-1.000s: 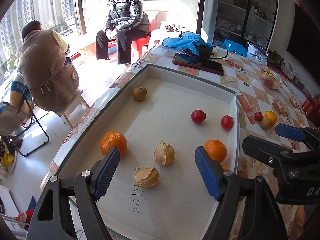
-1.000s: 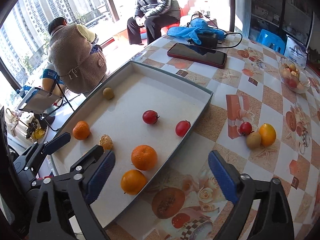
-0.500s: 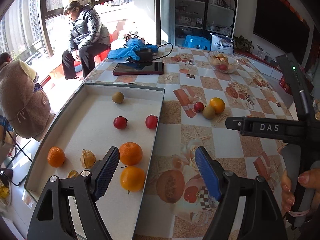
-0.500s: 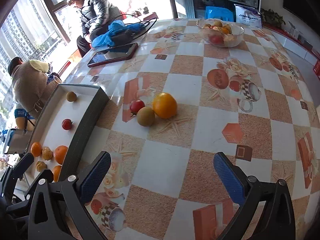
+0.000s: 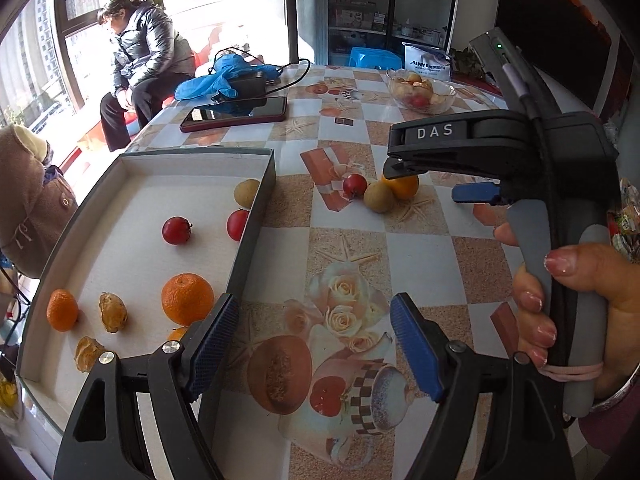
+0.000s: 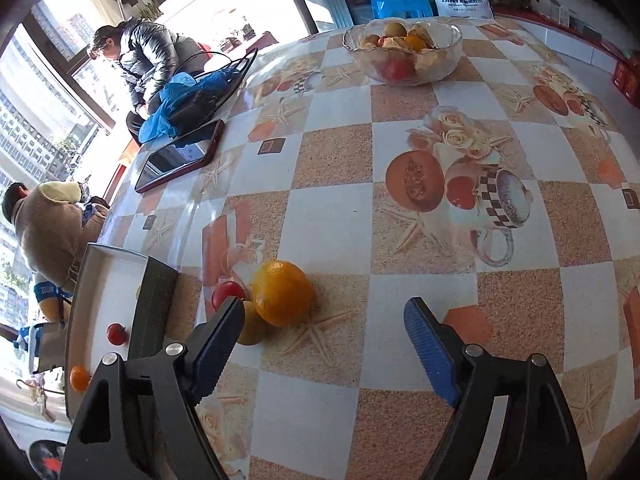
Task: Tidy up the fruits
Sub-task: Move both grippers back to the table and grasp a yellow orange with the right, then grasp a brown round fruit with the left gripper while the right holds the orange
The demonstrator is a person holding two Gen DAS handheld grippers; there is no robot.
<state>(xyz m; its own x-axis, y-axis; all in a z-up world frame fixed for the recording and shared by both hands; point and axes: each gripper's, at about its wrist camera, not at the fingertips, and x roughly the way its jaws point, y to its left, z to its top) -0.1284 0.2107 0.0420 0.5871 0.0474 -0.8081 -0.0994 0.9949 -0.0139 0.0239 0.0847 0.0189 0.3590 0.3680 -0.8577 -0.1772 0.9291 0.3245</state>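
A grey tray [image 5: 256, 216] with a white floor holds oranges [image 5: 187, 298], red fruits [image 5: 176, 230], husked fruits [image 5: 113, 312] and a brown fruit [image 5: 246, 193]. On the table to its right lie an orange [image 6: 283, 293], a small red fruit [image 6: 226, 292] and a brown fruit [image 6: 252, 322], touching each other. My right gripper [image 6: 324, 344] is open just in front of them, the orange slightly left of its centre. My left gripper [image 5: 314, 346] is open and empty over the tablecloth beside the tray's right wall. The right gripper also shows in the left wrist view [image 5: 476, 192].
A glass bowl [image 6: 402, 56] of fruit stands at the far side of the table. A dark red phone [image 6: 180, 156] and a blue cloth with a black device [image 6: 188, 104] lie at the far left. Two people sit by the window beyond the table.
Both grippers have swung right, away from the tray. The right gripper has moved close to the three loose fruits on the table. Both stay open and empty.
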